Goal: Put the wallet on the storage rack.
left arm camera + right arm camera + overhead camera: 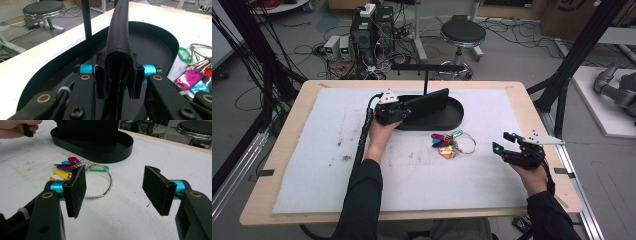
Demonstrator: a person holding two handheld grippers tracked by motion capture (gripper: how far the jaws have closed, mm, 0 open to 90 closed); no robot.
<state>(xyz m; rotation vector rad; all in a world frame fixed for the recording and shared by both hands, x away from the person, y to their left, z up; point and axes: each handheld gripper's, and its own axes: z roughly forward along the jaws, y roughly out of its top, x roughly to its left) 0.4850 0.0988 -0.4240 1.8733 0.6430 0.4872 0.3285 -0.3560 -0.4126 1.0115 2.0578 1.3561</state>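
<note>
Two grippers are in your hands at the table. Your left gripper [404, 111] sits at about 11 o'clock from the middle of the white mat [327, 150]. Its jaws are squeezed tight on a black wallet [428, 103]. In the left gripper view you can see the pads [100, 80] pressing on both sides of the wallet [119, 45], which stands up on its edge with the fold on top. The wallet is inside the black oval tray [457, 116], and in the high view it runs from your gripper toward 2 o'clock. The tray lies on the mat at about 12 o'clock, near the far edge of the table [292, 115]. A thin black post [426, 80] stands up at the back of the tray. Your right gripper [504, 142] is at about 4 o'clock on the mat, well apart from the tray. Its jaws are wide and nothing is between them. In the right gripper view the two pads [76, 191] stand far apart over the bare mat. A bunch of keys [451, 144] with bright tags and a big metal ring [100, 183] lies on the mat just in front of the tray, at about 6 o'clock from it. The keys are between your two grippers, and your right gripper points toward them at about 9 o'clock. Neither gripper touches the keys.
</note>
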